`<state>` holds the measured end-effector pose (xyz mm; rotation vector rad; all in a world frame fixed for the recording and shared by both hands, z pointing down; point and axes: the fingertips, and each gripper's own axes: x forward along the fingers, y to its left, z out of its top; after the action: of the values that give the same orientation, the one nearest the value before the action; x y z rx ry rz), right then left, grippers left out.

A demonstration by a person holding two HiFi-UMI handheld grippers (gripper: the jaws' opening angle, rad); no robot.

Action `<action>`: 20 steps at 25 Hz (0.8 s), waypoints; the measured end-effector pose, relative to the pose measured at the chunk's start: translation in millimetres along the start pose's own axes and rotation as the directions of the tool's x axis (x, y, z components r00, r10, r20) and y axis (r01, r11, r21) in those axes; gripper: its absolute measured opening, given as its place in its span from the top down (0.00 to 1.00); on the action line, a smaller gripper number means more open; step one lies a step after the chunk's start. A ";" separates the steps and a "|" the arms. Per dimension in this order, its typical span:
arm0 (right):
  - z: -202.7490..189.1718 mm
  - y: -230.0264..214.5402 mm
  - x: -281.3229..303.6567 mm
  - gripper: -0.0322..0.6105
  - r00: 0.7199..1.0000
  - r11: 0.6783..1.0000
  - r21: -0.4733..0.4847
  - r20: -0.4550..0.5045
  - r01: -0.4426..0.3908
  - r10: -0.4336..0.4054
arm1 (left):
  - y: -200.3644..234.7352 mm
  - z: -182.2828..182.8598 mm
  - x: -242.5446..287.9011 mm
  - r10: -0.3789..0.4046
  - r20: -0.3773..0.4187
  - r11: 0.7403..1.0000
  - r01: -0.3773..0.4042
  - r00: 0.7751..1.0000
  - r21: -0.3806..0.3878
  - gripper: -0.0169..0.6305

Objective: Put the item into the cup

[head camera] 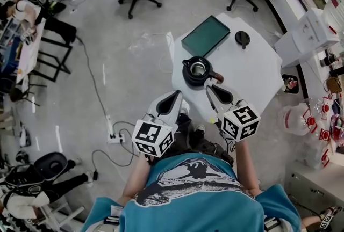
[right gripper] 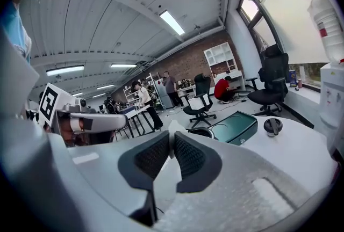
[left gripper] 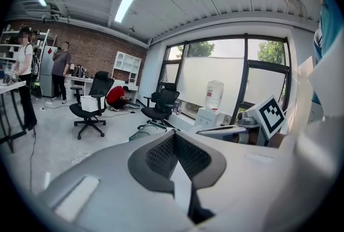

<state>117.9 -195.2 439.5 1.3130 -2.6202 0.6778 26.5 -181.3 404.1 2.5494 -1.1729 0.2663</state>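
My left gripper (head camera: 173, 99) and right gripper (head camera: 214, 91) hover just short of the black cup (head camera: 196, 71), each closed on nothing. A black lid (head camera: 242, 38) lies beyond the cup.

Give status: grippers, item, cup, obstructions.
Both jaws shut, empty: left gripper, right gripper. Black item on table, untouched, apart from cup. Nothing between them; green box sits aside.

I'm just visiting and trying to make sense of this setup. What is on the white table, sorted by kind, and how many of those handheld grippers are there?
Green tray: 1
Black lid: 1
Black cup with a handle: 1
Grippers: 2, the left gripper and the right gripper
Total: 5
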 end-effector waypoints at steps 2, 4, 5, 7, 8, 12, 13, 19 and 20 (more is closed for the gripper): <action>3.3 -3.3 7.9 0.90 1.000 1.000 -0.008 -0.015 0.003 -0.003 | 5.5 3.7 5.2 -0.006 0.002 1.000 0.006 1.000 0.001 0.95; 5.7 -6.5 16.3 0.90 0.999 1.000 -0.016 -0.031 0.007 -0.007 | 13.0 7.9 10.0 -0.010 0.007 1.000 0.010 1.000 -0.004 0.95; 6.6 -7.9 20.2 0.90 0.999 1.000 -0.021 -0.039 0.009 -0.010 | 16.7 9.9 12.2 -0.012 0.010 1.000 0.012 1.000 -0.009 0.95; 7.9 -11.1 27.5 0.90 0.998 0.999 -0.033 -0.057 0.016 -0.018 | 23.6 13.0 16.0 -0.014 0.013 1.000 0.015 1.000 -0.016 0.95; 8.3 -12.8 30.9 0.90 0.998 0.999 -0.040 -0.066 0.020 -0.023 | 26.7 14.1 17.9 -0.015 0.013 1.000 0.015 1.000 -0.019 0.95; 8.0 -20.0 43.9 0.90 0.994 0.997 -0.068 -0.104 0.034 -0.041 | 37.5 17.6 25.1 -0.019 0.014 0.999 0.020 1.000 -0.033 0.95; 7.8 -21.6 47.3 0.90 0.992 0.996 -0.076 -0.115 0.035 -0.043 | 40.1 18.5 26.8 -0.021 0.015 0.999 0.021 1.000 -0.036 0.95; 0.9 -28.4 69.1 0.90 0.973 0.985 -0.171 -0.222 0.025 -0.063 | 55.3 22.8 32.2 -0.023 0.021 0.999 0.024 1.000 -0.045 0.95; -1.8 -29.6 72.6 0.90 0.965 0.980 -0.196 -0.252 0.022 -0.072 | 57.8 23.3 32.6 -0.023 0.021 0.999 0.024 1.000 -0.046 0.95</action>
<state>96.6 -262.6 473.6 1.1434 -2.3714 0.5327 4.3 -248.0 404.3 2.5303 -1.1421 0.2058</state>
